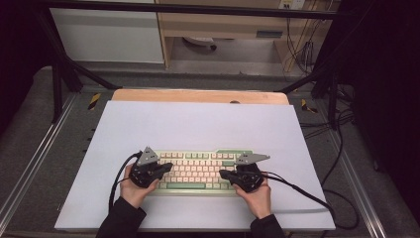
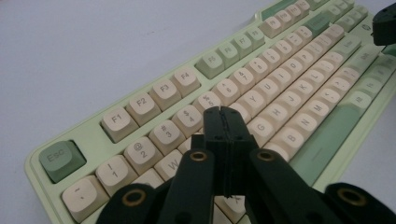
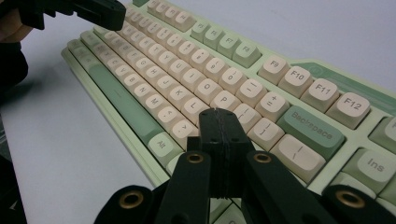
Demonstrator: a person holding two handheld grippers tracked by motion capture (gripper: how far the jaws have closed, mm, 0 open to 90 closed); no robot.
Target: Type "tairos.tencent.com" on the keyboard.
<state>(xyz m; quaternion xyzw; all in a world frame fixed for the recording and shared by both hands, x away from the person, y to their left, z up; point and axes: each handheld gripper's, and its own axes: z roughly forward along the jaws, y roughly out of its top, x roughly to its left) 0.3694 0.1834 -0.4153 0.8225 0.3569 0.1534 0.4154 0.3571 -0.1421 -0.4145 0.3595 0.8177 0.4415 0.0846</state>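
- My left tool (image 1: 167,167): jaws fully closed, empty, poised above the keyboard (image 1: 198,171).
- My right tool (image 1: 224,174): likewise closed, empty, over the keyboard's right side.

A: What sits under the left gripper (image 1: 167,167)?

B: The keyboard (image 1: 198,168); its keys lie right below the pressed-together jaws, and the same goes for the right gripper (image 1: 224,174). Between the two tips there is only a stretch of keys, nothing taller.

A: And beyond the tips?

B: Past the keyboard's far edge the white sheet (image 1: 198,124) lies bare, up to the wooden strip (image 1: 198,95).

A: To the outer sides?

B: Bare sheet beside each hand, though a cable (image 1: 297,191) trails outward from the right gripper across it, and another loops by the left one.
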